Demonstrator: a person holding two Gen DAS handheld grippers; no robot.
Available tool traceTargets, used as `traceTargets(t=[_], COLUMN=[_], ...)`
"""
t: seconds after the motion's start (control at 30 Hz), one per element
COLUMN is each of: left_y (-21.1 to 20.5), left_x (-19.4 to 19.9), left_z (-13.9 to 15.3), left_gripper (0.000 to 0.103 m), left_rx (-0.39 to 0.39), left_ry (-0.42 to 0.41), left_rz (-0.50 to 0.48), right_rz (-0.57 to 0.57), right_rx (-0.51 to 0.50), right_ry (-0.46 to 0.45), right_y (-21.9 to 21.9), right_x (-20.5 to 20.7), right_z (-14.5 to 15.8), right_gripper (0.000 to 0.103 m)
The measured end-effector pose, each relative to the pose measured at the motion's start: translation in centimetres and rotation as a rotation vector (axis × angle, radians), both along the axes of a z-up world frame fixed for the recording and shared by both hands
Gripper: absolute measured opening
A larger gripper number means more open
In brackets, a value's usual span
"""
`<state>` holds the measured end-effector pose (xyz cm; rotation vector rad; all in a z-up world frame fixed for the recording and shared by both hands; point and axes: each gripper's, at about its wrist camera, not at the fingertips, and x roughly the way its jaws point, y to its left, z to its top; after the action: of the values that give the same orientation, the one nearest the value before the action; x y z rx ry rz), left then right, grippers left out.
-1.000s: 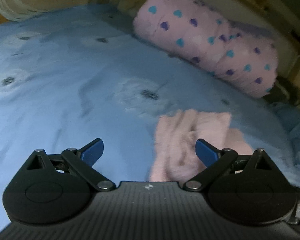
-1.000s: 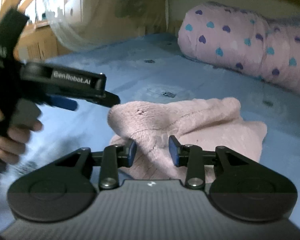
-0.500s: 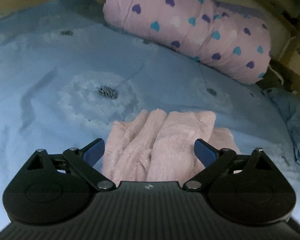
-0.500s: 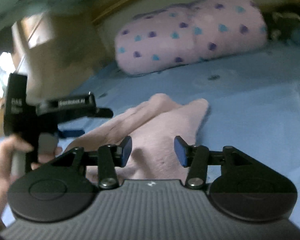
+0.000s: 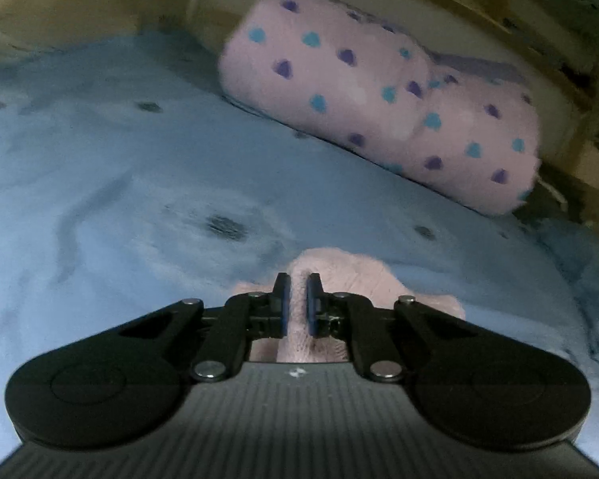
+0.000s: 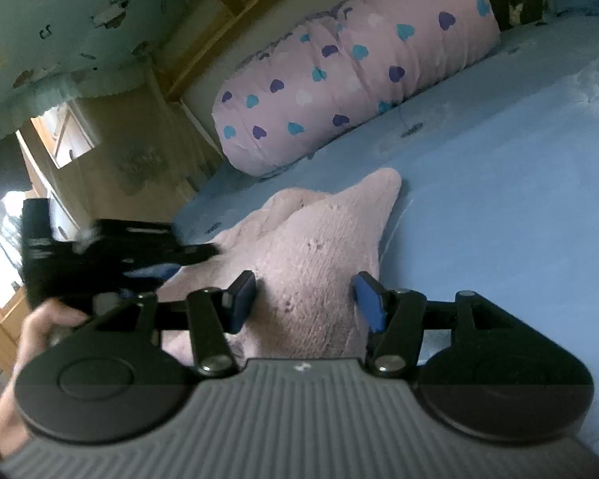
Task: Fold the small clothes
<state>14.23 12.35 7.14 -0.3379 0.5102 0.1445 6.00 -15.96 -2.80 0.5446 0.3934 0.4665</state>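
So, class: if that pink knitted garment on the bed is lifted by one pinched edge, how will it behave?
The pink knitted garment will probably droop: it already lies in soft folds. It likely bunches within the left gripper, whose fingers pinch a ridge. Fuzzy knit should grip, not slip.

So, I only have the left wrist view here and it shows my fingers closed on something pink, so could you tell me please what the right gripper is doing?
Observer: The right gripper is open, its fingers either side of a raised fold of the pink knitted garment, not clamped on it.
Operator: Thank you. Can you see the left gripper from that side?
Observer: Yes, the left gripper comes in from the left of the right wrist view, blurred, meeting the garment's left edge.
Operator: And how does the garment lie?
Observer: It is bunched on the blue bedsheet, with one corner pointing toward the heart-print pillow.
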Motion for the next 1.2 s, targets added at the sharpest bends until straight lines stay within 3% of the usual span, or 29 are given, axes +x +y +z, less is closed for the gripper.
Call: traceTargets(t=[0.13, 0.3, 0.47, 0.53, 0.63, 0.7, 0.83, 1.03, 1.1, 1.2], left_y=[0.8, 0.7, 1.0, 1.2, 0.6, 0.0, 0.1, 0.6, 0.4, 0.2], left_x=[0.8, 0.8, 0.8, 0.7, 0.5, 0.8, 1.0, -0.5, -1.3, -2.8], left_z=[-1.9, -1.4, -2.2, -2.5, -2.0, -2.1, -2.7, -1.5, -0.9, 0.0], left_gripper=[0.011, 0.014, 0.046, 0.046, 0.016, 0.016, 0.016, 0.018, 0.024, 0.050], left_rx=[-0.033, -0.048, -0.093, -0.125, -0.052, 0.050, 0.132, 0.091, 0.089, 0.097], left_ry=[0.072, 0.050, 0.078, 0.082, 0.080, 0.121, 0.160, 0.161, 0.167, 0.187], left_rz=[0.015, -0.019, 0.004, -0.010, -0.028, 0.001, 0.013, -0.003, -0.007, 0.005], right_rz=[0.020, 0.015, 0.013, 0.013, 0.012, 0.012, 0.033, 0.026, 0.025, 0.025], right_rx=[-0.025, -0.047, -0.040, -0.049, -0.061, -0.066, -0.092, -0.172, -0.179, -0.200], right_ry=[-0.014, -0.023, -0.017, -0.020, -0.023, -0.024, -0.039, -0.060, -0.056, -0.054], right_y=[0.7, 0.8, 0.6, 0.8, 1.0, 1.3, 2.3, 3.7, 3.6, 3.4], right_x=[-0.1, -0.4, -0.4, -0.5, -0.6, -0.7, -1.3, -2.4, -2.8, -3.5], right_z=[0.1, 0.0, 0.1, 0.1, 0.2, 0.3, 0.7, 1.4, 1.6, 2.0], right_gripper=[0.058, 0.059, 0.059, 0.059, 0.059, 0.059, 0.058, 0.058, 0.058, 0.058])
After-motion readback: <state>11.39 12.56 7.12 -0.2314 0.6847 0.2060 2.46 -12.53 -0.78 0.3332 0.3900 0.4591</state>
